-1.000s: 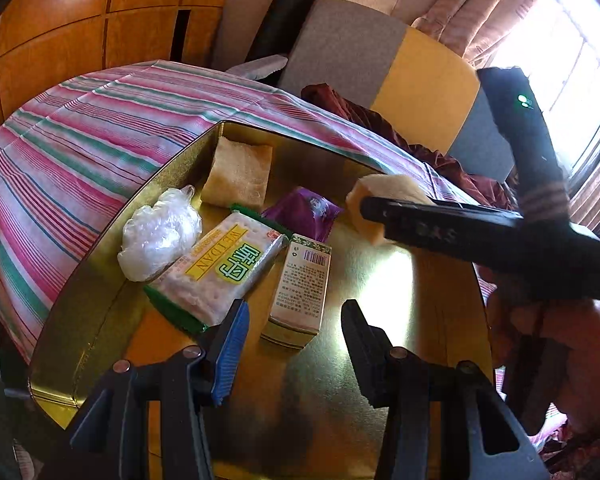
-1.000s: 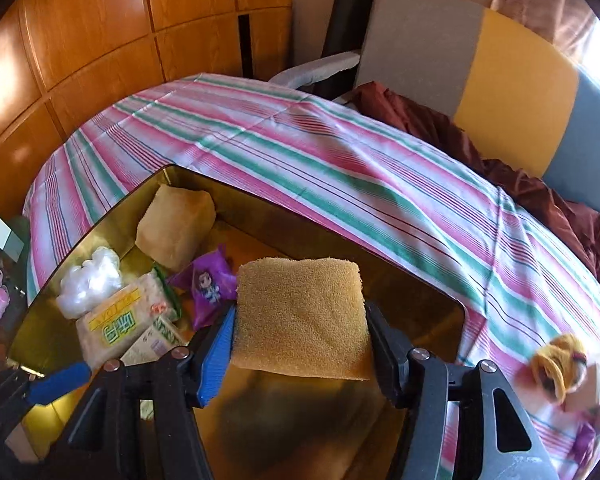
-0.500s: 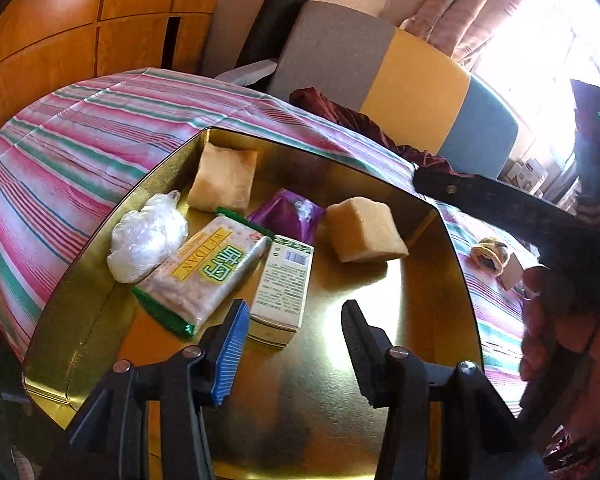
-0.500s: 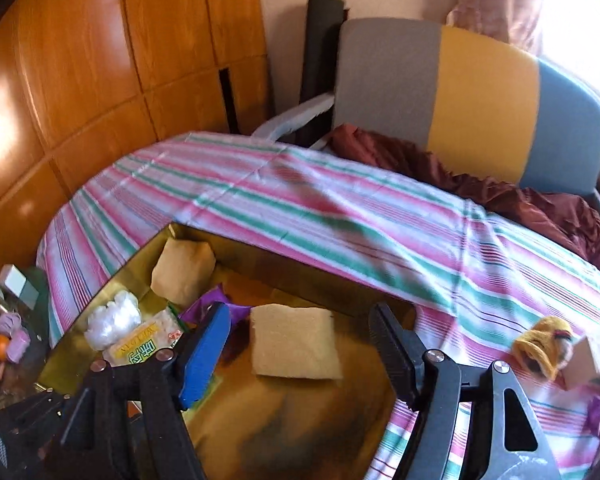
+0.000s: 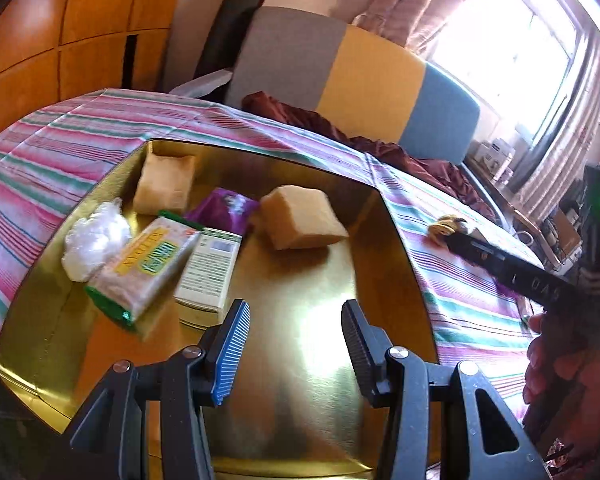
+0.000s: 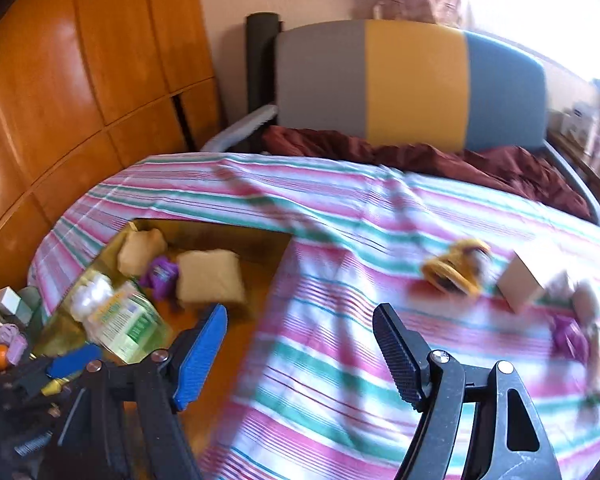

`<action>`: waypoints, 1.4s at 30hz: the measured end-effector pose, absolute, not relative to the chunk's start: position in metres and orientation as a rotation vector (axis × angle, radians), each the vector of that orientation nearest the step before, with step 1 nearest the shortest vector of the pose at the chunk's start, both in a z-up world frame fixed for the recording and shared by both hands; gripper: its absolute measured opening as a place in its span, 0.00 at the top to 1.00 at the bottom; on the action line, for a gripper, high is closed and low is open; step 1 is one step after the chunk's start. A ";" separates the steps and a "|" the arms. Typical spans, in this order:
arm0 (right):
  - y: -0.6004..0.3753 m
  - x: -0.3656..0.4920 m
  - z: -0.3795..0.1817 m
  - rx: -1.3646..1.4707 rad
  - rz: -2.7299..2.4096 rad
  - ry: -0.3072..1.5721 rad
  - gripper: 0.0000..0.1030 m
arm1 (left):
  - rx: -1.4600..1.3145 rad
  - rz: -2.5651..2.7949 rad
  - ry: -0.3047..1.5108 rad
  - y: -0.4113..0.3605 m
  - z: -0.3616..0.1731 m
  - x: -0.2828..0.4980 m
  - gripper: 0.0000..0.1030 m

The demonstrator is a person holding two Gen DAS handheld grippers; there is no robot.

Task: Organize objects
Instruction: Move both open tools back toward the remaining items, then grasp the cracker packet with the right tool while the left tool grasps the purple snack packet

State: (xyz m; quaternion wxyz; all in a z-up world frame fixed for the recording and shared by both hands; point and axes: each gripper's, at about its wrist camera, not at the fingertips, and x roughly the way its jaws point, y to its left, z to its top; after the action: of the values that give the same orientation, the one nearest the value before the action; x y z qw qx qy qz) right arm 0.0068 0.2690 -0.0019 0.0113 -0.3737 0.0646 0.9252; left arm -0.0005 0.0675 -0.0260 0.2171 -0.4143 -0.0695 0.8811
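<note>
A gold tray [image 5: 300, 340] lies on the striped tablecloth [image 6: 340, 208]. In it lie a tan sponge [image 5: 302, 222], a second tan pad [image 5: 164, 184], a purple packet [image 5: 224, 208], a white carton [image 5: 210, 268], a green-edged snack pack [image 5: 148, 268] and a white plastic wad [image 5: 96, 240]. My left gripper [image 5: 296, 340] is open and empty above the tray's near part. My right gripper [image 6: 300, 348] is open and empty over the cloth, right of the tray [image 6: 220, 360]. On the cloth to the right lie a yellow item [image 6: 456, 268], a small tan box [image 6: 520, 284] and a purple packet [image 6: 568, 336].
A grey, yellow and blue sofa back [image 6: 412, 84] with a maroon cloth [image 6: 420, 156] stands behind the table. Wooden wall panels [image 6: 80, 80] are at the left. Small clutter [image 6: 8, 336] sits left of the tray. A bright window [image 5: 512, 48] is at the right.
My right gripper opened and let go of the tan sponge, which now lies in the tray. It then lifted and swung right over the cloth. My left gripper stayed open.
</note>
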 end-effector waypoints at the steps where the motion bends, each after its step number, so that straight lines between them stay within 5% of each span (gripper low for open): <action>1: 0.278 0.013 -0.005 -1.167 2.867 0.230 0.26 | -1.147 2.436 -0.182 0.070 -0.026 0.001 0.53; 24: 0.488 0.153 -0.045 -0.942 2.391 0.497 0.22 | -1.079 2.264 -0.021 0.147 -0.011 0.050 0.51; 34: 0.569 0.119 -0.047 -0.909 2.256 0.497 0.20 | -1.056 2.222 0.064 0.173 -0.003 0.066 0.50; 42: 0.579 0.105 -0.072 -0.992 2.269 0.478 0.30 | -1.078 2.193 0.110 0.189 -0.008 0.072 0.50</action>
State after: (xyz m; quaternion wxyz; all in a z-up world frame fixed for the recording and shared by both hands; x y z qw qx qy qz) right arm 0.1054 0.5786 -0.0721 0.3050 -0.3747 0.1805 0.8568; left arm 0.0719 0.1894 -0.0081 0.3410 -0.4143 0.0422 0.8428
